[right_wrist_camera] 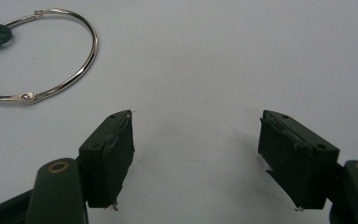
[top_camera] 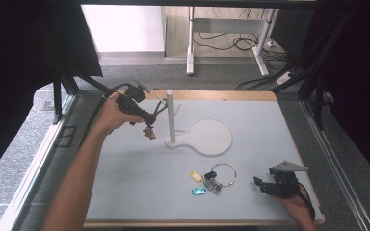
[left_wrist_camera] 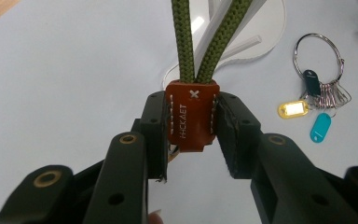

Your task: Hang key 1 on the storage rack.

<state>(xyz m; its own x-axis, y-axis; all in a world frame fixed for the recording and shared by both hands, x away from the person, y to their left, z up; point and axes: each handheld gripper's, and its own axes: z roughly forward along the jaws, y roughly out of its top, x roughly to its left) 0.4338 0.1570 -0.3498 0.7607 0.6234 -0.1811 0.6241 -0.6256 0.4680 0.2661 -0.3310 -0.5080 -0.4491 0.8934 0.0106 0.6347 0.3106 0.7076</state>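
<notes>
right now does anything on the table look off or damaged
Nothing stands out. The left claw grips the brown leather tag squarely beside the white stand, the key ring lies flat, and the right claw is open over bare table.

Brown leather tab (left_wrist_camera: 192, 116) between the jaws: stamped "HCKAET" lengthwise, white stitched cross above.

Your forearms are showing bare, no sleeves reaching them. Your left gripper (top_camera: 150, 115) is wearing matte black, a black cable trailing from its body; brass-ringed pivot holes are glinting on its links in the left gripper view. Your right gripper (right_wrist_camera: 196, 154) is sporting the same brass eyelets, small screw holes and worn pad edges, with a grey three-cornered plate (top_camera: 288, 167) riding on top.
</notes>
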